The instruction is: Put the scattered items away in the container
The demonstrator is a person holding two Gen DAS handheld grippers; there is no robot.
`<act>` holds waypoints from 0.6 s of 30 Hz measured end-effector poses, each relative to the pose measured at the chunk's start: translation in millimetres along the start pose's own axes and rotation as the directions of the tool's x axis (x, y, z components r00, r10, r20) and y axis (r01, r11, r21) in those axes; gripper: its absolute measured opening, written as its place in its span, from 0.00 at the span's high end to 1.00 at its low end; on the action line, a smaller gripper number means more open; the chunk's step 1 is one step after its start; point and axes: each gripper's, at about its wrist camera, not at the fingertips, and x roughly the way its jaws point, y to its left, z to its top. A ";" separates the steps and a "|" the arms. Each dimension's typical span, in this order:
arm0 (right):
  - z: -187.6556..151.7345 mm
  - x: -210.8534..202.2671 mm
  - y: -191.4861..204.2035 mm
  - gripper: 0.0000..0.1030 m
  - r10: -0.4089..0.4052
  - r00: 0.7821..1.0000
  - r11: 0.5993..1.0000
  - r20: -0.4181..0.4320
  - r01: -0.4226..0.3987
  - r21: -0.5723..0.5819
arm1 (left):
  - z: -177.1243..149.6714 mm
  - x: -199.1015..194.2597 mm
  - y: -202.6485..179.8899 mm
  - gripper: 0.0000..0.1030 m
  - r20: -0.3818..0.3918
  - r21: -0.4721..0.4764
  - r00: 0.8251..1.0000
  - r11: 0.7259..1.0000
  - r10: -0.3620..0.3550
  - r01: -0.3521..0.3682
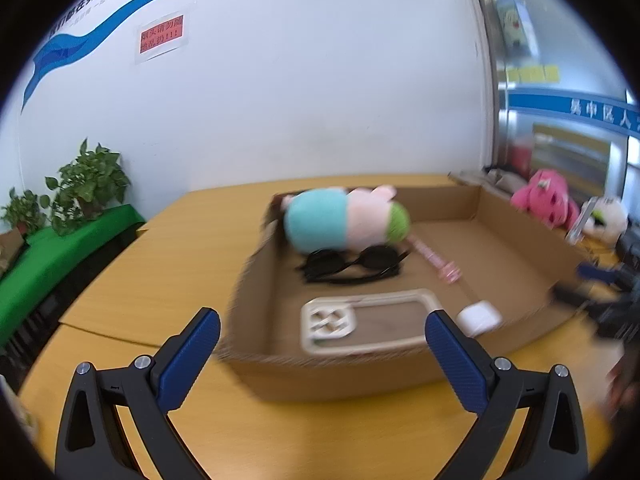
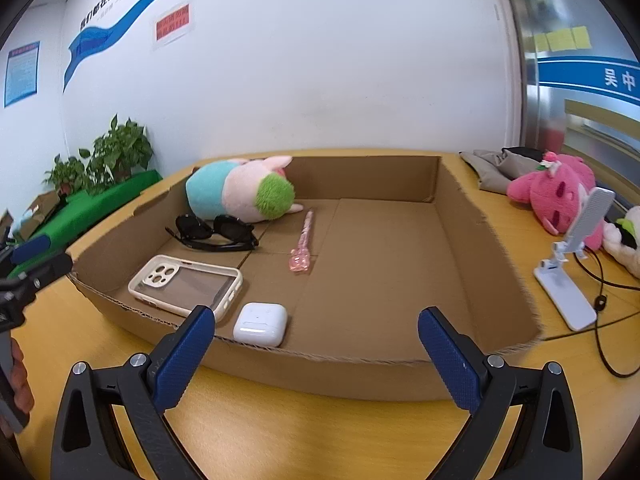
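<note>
A shallow cardboard box [image 2: 472, 240] [image 1: 256, 292] lies on the yellow table. Inside it are a pastel plush toy [image 2: 244, 192] [image 1: 344, 220], black sunglasses [image 2: 214, 232] [image 1: 352, 264], a pink pen [image 2: 304, 244] [image 1: 436, 260], a cream phone case [image 2: 186, 286] [image 1: 368, 320] and a white earbud case [image 2: 261, 323] [image 1: 480, 317]. My left gripper [image 1: 322, 330] stands open before the box's near left corner, nothing between its fingers. My right gripper [image 2: 316, 326] is open too, just short of the near wall, empty. The left gripper [image 2: 32, 264] shows at the right wrist view's left edge.
A white phone stand [image 2: 576, 260] with a black cable, a pink plush [image 2: 560, 192] [image 1: 544, 200], a white plush [image 1: 606, 218] and grey cloth [image 2: 496, 168] lie right of the box. Potted plants [image 2: 108, 156] [image 1: 80, 184] stand on a green ledge at left. A white wall is behind.
</note>
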 end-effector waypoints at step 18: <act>-70.6 -28.4 -165.7 0.00 -0.071 0.904 0.997 -0.422 0.048 -0.065 | -68.1 73.4 72.8 0.00 -0.468 0.065 0.855 0.956 -0.224 0.286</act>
